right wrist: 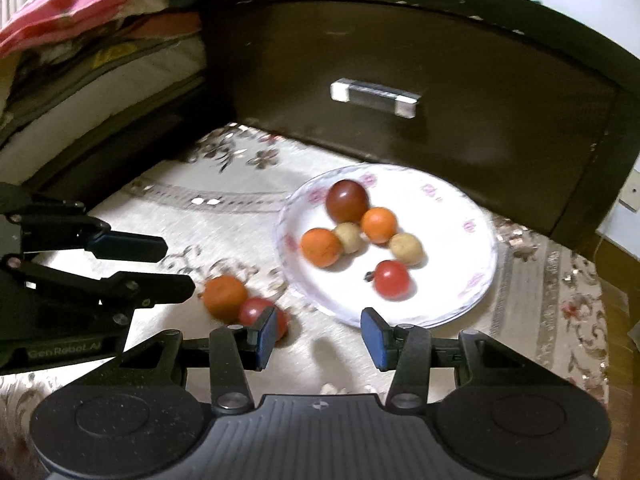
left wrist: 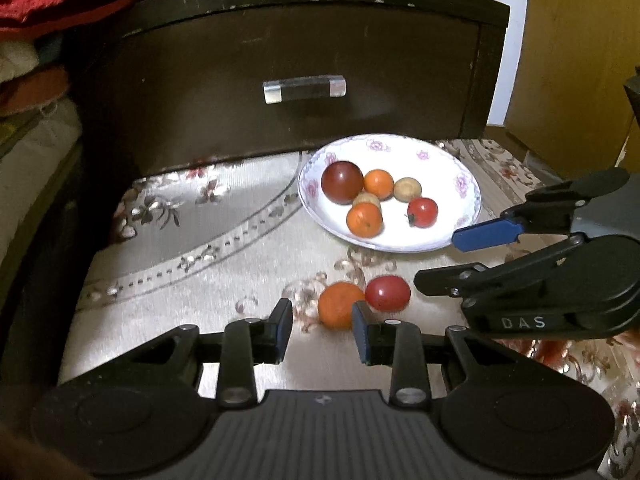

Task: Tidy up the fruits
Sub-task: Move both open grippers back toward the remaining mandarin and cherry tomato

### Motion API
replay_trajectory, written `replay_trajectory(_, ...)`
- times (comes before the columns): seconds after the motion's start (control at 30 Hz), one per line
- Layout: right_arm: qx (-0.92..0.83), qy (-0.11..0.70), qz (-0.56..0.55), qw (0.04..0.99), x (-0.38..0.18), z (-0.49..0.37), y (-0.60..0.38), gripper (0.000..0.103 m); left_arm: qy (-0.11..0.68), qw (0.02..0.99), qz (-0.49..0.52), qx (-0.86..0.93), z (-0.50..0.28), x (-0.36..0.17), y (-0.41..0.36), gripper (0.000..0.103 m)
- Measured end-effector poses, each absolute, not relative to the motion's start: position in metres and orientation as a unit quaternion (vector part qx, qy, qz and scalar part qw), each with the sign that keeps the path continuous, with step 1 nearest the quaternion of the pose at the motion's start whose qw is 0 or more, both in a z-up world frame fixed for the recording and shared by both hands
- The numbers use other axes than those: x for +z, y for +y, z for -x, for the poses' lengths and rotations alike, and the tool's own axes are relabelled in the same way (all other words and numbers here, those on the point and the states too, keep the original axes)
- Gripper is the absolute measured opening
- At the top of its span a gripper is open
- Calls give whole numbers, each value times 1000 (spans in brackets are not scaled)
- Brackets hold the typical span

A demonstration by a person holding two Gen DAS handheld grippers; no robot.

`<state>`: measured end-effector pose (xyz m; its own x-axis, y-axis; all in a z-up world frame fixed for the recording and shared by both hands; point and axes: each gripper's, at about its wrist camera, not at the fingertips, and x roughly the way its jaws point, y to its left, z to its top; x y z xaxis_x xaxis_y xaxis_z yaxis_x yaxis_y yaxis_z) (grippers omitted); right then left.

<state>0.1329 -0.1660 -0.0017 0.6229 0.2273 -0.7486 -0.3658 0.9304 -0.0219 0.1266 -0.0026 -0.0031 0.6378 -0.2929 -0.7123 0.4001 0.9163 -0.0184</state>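
A white floral plate (left wrist: 448,168) (right wrist: 460,208) holds several fruits: a dark red one (left wrist: 342,187), oranges, small tan ones and a red tomato (left wrist: 423,211). An orange (left wrist: 339,310) (right wrist: 224,297) and a red tomato (left wrist: 388,293) (right wrist: 256,311) lie touching on the cloth in front of the plate. My left gripper (left wrist: 322,330) is open and empty, with the loose orange just ahead beside its right finger. My right gripper (right wrist: 318,336) is open and empty, near the plate's front rim, its left finger in front of the loose tomato.
A dark wooden drawer front (left wrist: 280,80) (right wrist: 400,80) with a clear handle (left wrist: 304,89) stands right behind the plate. Folded bedding (right wrist: 80,60) is piled at the left. A floral cloth (left wrist: 180,260) covers the surface. A cardboard box (left wrist: 568,60) stands at the right.
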Motion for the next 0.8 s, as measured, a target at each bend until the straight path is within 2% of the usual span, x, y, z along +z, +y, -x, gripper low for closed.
replay_trajectory(0.8, 199, 422, 107, 878, -26, -143, -142, 42, 398, 890, -79, -206, -132, -25, 0, 38)
